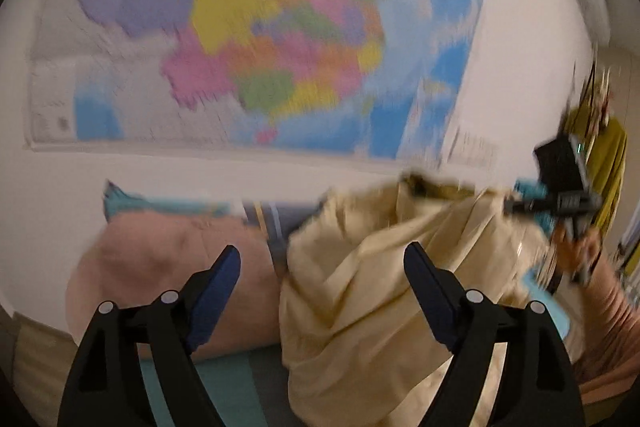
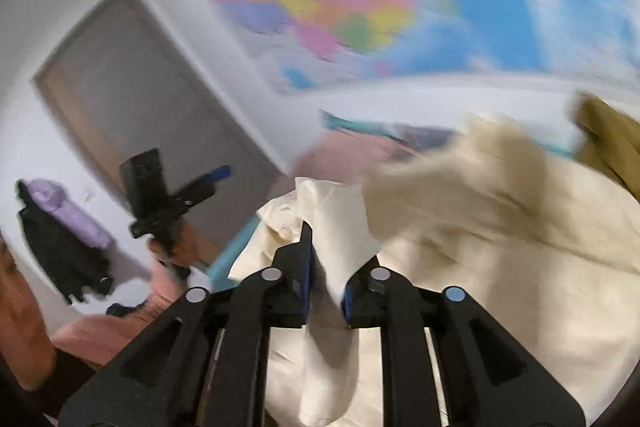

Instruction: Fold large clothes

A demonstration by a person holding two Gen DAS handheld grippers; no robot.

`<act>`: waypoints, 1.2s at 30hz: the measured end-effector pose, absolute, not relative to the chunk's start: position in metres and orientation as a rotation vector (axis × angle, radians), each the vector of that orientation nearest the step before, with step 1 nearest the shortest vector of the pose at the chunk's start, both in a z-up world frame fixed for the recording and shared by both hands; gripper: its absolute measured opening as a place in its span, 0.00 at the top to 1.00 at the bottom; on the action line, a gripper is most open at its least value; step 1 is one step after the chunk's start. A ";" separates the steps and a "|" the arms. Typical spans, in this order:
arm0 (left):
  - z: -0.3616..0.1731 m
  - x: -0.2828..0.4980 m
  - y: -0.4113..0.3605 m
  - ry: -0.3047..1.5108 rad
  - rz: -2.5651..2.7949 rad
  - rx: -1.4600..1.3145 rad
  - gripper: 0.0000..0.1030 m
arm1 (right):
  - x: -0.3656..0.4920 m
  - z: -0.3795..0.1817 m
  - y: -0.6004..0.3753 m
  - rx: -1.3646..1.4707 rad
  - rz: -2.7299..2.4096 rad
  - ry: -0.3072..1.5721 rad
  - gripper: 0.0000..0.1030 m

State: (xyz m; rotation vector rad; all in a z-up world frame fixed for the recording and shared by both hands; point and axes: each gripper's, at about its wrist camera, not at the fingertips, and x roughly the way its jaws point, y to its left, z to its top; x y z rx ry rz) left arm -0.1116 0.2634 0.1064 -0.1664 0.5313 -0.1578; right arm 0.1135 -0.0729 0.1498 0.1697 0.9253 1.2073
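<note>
A large cream garment (image 1: 372,291) hangs bunched in the air, with an olive-green lining showing at its top (image 1: 436,185). My left gripper (image 1: 322,259) is open and empty, with the garment just beyond its right finger. My right gripper (image 2: 340,247) is shut on a fold of the cream garment (image 2: 336,215), and the rest of the cloth (image 2: 500,227) spreads to the right. The right gripper also shows in the left wrist view (image 1: 560,187), holding the garment's upper edge. The left gripper shows in the right wrist view (image 2: 160,195), held up in a hand. Both views are motion-blurred.
A pink pillow (image 1: 168,259) lies on a bed with a teal sheet (image 1: 224,383). A big coloured map (image 1: 260,39) hangs on the white wall behind. A grey door (image 2: 132,99) and a hanging dark and lilac jacket (image 2: 64,231) are at the left.
</note>
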 end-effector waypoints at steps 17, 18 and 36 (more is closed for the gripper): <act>0.000 0.007 0.166 0.892 -0.193 0.152 0.21 | 0.087 0.053 -0.135 0.142 1.078 1.154 0.17; -0.002 0.011 0.164 0.901 -0.191 0.161 0.22 | 0.084 0.054 -0.135 0.136 1.086 1.155 0.16; -0.001 0.017 0.187 0.866 -0.031 0.084 0.85 | 0.073 0.037 -0.178 0.030 0.819 1.079 0.96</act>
